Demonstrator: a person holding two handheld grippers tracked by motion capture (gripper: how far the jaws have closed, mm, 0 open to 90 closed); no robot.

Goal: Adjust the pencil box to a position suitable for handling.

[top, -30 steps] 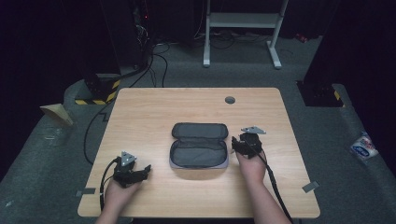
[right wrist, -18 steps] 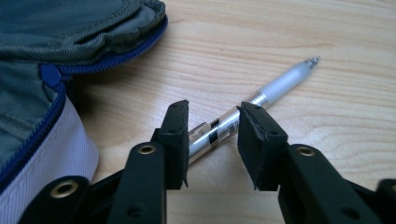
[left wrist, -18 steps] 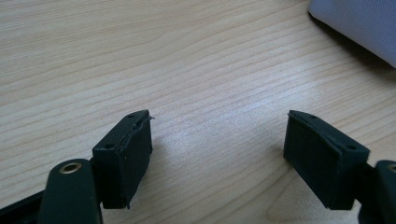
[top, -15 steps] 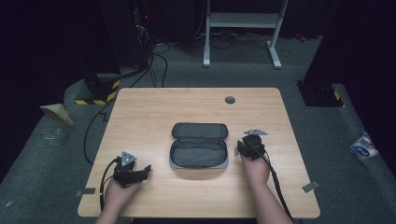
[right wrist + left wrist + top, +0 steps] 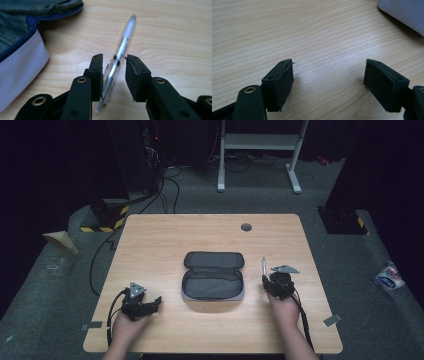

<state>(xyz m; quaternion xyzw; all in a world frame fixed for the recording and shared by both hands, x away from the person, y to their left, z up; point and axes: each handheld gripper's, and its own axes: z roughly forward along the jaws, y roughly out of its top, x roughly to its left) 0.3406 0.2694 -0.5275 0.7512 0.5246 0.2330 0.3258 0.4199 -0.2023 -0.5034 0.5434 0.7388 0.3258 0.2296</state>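
Right gripper (image 5: 113,75) is closing around the pen (image 5: 123,47) at centre frame, not visibly clamped yet; next it's needing a firm pinch, then lifting toward the open pouch (image 5: 20,50) at left.

Light wooden rectangular table (image 5: 165,245), with a small round dark grommet (image 5: 246,226) near the middle of its far edge. Grey carpeted floor (image 5: 60,285) surrounds the table. Beyond the far left corner, a block striped yellow and black (image 5: 106,222) stands among black cables (image 5: 165,185). A tan wedge-shaped piece (image 5: 61,241) lies to the left of the table. Farther back stands a white metal frame on two feet (image 5: 260,150). A white and blue crumpled packet (image 5: 389,277) lies on the floor at the right, and a small grey tape patch (image 5: 332,320) near the table's near right corner.
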